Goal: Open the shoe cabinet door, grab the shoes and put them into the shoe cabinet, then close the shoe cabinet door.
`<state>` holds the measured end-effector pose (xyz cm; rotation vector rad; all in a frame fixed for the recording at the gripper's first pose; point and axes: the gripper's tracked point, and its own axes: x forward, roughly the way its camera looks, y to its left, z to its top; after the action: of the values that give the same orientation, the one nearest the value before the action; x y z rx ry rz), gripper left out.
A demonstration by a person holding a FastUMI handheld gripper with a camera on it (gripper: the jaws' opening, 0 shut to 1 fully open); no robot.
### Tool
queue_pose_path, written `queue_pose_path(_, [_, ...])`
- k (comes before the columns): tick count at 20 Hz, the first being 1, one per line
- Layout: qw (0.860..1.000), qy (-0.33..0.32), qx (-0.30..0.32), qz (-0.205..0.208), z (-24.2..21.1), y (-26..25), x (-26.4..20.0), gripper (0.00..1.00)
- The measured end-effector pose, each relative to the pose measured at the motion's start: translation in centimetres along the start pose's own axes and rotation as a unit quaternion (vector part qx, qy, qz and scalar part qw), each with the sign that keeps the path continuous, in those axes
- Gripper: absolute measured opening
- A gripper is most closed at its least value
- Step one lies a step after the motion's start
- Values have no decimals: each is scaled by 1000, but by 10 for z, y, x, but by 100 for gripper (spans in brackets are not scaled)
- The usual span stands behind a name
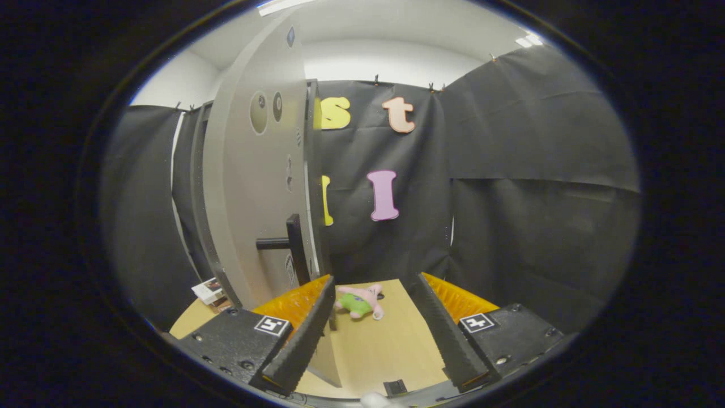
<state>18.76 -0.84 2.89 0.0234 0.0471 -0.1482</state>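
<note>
Open jaws face a swung-out shoe cabinet door, with a plush toy lying beyond them.

Far left, small boxes or packets (210, 292) sit on the wooden surface (379, 345) at the foot of the cabinet; what they are cannot be told. Next to them stands the grey shoe cabinet door (255, 187), open and seen nearly edge-on, with round holes high on its face and a dark bar handle (283, 242) sticking out low down. Its lower edge comes down just beside the left finger. The gripper (371, 331) holds its jaws wide apart, with nothing between them but bare surface. Just beyond the fingertips lies a pink and green plush toy (359, 302). No shoes can be made out for certain.
</note>
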Motion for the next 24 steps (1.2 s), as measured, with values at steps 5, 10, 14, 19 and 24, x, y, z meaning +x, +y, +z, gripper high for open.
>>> queue_pose_path(5, [1000, -1, 3, 0, -1, 8, -3, 95])
queue_pose_path(10, [1000, 1, -1, 9, -2, 29, -9, 95])
queue_pose_path(14, [1000, 3, -1, 30, -7, 70, -15, 95])
queue_pose_path(19, [998, 3, -9, 69, -13, 131, -13, 95])
queue_pose_path(24, [992, 21, -25, 124, -35, 194, 4, 95])
